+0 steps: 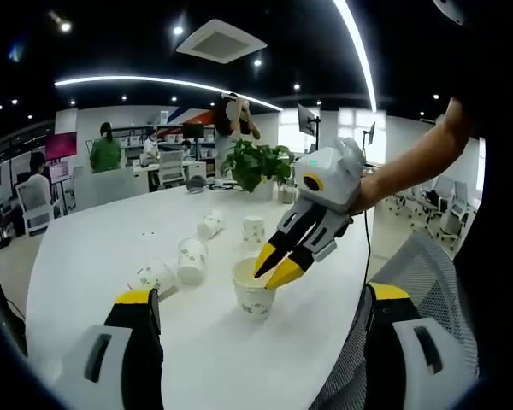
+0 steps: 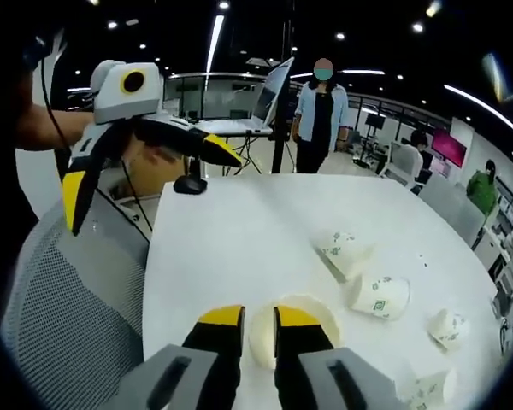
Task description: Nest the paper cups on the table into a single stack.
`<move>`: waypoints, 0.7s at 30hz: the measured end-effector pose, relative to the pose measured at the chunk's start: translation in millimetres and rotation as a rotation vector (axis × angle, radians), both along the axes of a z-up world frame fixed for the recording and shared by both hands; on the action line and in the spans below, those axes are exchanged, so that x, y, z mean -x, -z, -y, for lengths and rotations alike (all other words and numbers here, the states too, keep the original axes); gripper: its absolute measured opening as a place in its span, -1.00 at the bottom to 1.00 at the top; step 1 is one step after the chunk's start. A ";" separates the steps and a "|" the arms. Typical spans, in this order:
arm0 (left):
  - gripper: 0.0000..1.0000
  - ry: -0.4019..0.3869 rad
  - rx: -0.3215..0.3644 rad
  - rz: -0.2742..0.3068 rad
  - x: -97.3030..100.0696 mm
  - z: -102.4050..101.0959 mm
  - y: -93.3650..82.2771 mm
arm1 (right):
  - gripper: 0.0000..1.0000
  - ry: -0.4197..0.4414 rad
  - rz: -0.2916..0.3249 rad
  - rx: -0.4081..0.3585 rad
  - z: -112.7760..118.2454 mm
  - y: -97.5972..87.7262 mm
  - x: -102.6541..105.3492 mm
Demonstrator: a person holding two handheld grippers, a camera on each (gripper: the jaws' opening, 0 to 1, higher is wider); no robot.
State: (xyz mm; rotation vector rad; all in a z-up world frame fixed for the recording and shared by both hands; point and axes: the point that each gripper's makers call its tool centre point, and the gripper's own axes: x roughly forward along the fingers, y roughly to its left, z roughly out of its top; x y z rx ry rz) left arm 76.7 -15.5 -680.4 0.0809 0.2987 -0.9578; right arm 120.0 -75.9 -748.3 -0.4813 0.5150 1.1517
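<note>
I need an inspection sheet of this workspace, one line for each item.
Surface: round white table, mostly bare.
Job's things: upright white paper cup with green print; two tipped cups side by side, two more cups further back.
Clutter: potted green plant at the far edge.
Grippers: right gripper pinches the upright cup's rim; left gripper open, above a grey mesh chair.
Cables: black cable under the person's arm.
Surroundings: open office, several people.
</note>
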 end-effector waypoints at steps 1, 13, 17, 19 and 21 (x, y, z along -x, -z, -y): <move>0.98 0.000 0.000 0.001 -0.2 0.2 -0.3 | -0.77 0.004 0.003 -0.006 0.9 -3.6 -1.1; 0.98 -0.004 -0.002 0.004 -2.1 1.3 -2.8 | -0.70 0.060 0.045 -0.030 22.4 -28.5 -17.5; 0.98 -0.006 -0.005 0.005 -4.6 -1.3 -1.5 | -0.67 0.096 0.054 -0.028 37.9 -32.4 -28.3; 0.98 -0.007 -0.006 0.005 -5.5 -2.3 -1.0 | -0.66 0.109 0.057 -0.030 43.6 -33.3 -32.8; 0.98 -0.009 -0.006 0.005 -5.9 -2.8 -1.0 | -0.65 0.128 0.056 -0.031 49.8 -33.8 -38.0</move>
